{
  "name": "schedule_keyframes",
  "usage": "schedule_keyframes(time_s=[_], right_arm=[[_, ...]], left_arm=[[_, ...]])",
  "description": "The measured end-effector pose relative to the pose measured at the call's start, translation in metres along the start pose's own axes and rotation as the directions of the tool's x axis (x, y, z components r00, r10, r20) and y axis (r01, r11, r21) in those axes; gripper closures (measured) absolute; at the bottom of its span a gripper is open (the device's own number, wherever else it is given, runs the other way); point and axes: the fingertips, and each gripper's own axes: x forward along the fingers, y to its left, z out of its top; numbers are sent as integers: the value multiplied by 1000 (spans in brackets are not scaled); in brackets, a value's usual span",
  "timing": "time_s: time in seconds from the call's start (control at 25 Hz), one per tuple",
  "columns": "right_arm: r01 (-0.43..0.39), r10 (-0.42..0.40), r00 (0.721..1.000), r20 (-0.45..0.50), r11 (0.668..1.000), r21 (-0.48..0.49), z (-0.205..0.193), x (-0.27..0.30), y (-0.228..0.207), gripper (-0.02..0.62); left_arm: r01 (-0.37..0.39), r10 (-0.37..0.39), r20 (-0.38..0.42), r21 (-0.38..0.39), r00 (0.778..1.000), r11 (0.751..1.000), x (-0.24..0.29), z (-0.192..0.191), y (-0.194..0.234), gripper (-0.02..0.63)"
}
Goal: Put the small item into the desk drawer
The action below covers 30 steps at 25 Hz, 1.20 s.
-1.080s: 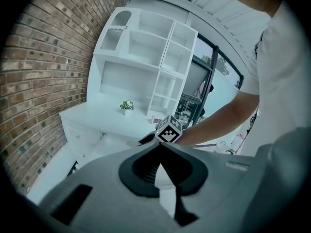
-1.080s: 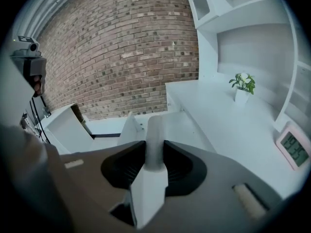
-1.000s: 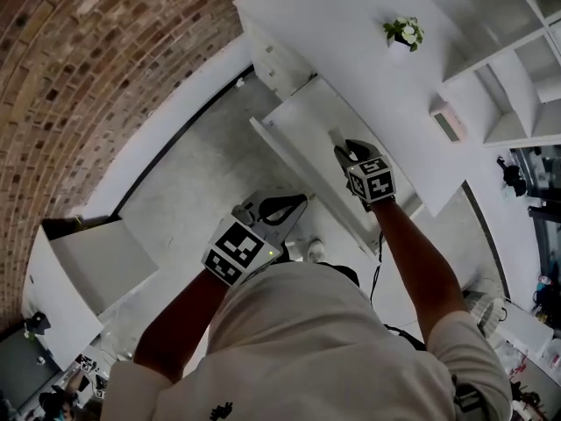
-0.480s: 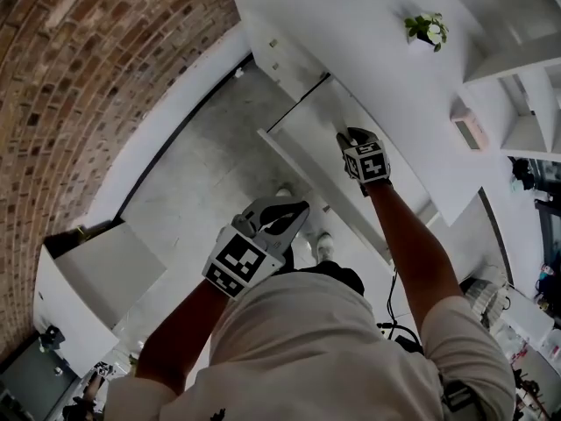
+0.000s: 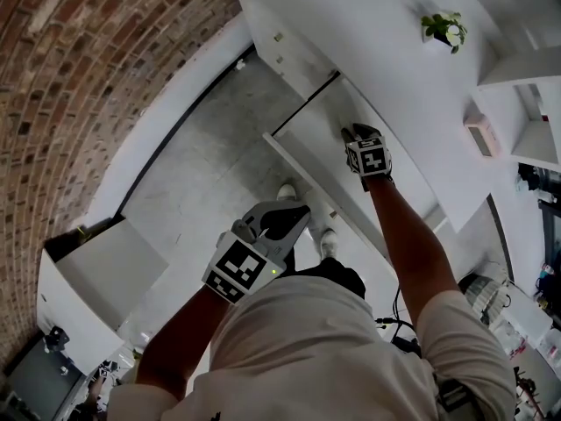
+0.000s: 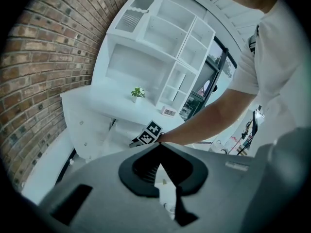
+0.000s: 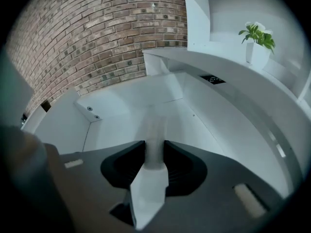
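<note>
The white desk drawer [image 5: 311,121] stands pulled out under the desk top [image 5: 351,24]. My right gripper [image 5: 353,133] hangs over the drawer's inside [image 7: 126,115]. Its jaws are opening, and the small pale item [image 7: 154,130] still stands upright between them; it looks smeared downward, as if sliding free toward the drawer floor. In the head view the item is hidden by the gripper. My left gripper [image 5: 302,209] is held low, near my body and away from the drawer. Its tips meet in the left gripper view [image 6: 159,147] with nothing in them.
A potted plant [image 5: 443,29] and a small clock [image 5: 480,134] sit on the desk top, with white shelves behind. A brick wall [image 5: 79,77] runs along the left. A white cabinet [image 5: 96,274] stands at the lower left. The person's shoes [image 5: 326,242] are below the drawer front.
The right gripper has shifted a little farther over the drawer, toward the desk. The pale item, seen jutting from it one second ago, no longer shows in the head view. The left gripper has barely moved.
</note>
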Motion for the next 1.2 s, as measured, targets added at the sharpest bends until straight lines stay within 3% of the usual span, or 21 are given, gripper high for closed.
schedule_keyframes(time_s=[0.72,1.2], right_arm=[[-22,22,999,36,1000,20,1,-16,5,414],[-33,35,990,140,999,-17,-14,-90,12,428]], left_arm=[[48,-48,-10,15,999,999,11,1,-13,601],[73,-72,-15,67,997,995,29,1,-76,601]])
